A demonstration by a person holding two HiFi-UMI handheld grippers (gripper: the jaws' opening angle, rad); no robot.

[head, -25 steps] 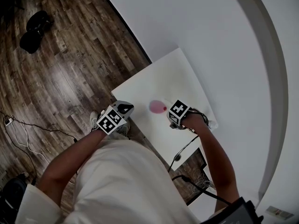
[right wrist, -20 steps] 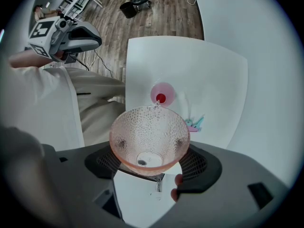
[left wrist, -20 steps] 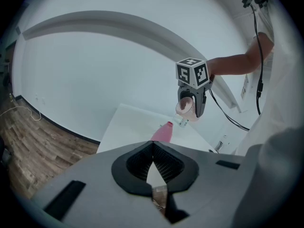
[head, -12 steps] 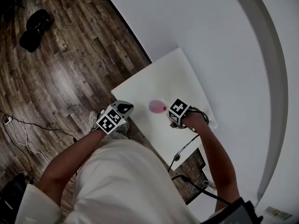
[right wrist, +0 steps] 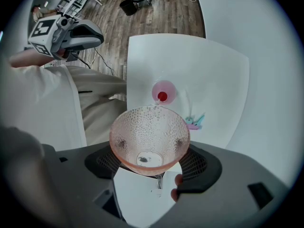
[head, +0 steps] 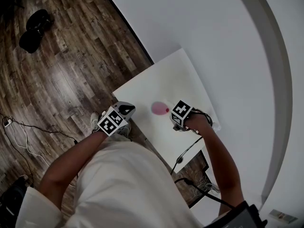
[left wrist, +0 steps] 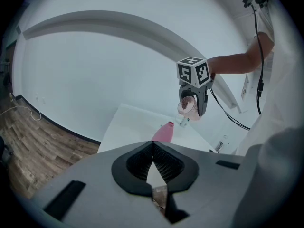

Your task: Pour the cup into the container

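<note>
A pink dimpled cup (right wrist: 149, 139) sits between the jaws of my right gripper (right wrist: 151, 164), which is shut on it. The cup is tipped, its rim pointing at the pink container (right wrist: 163, 95) with a red opening on the white table (right wrist: 216, 75). In the head view the right gripper (head: 176, 118) hangs just right of the container (head: 160, 109). From the left gripper view, the cup (left wrist: 187, 106) hovers above the container (left wrist: 164, 133). My left gripper (left wrist: 152, 152) is shut on nothing, held off the table's near-left edge (head: 124, 110).
A small turquoise and pink item (right wrist: 195, 121) lies on the table right of the container. Dark wooden floor (head: 61, 61) surrounds the table, with a black bag (head: 33, 30) far off. Cables (head: 190, 151) hang below the right arm. A white wall (head: 213, 27) runs behind the table.
</note>
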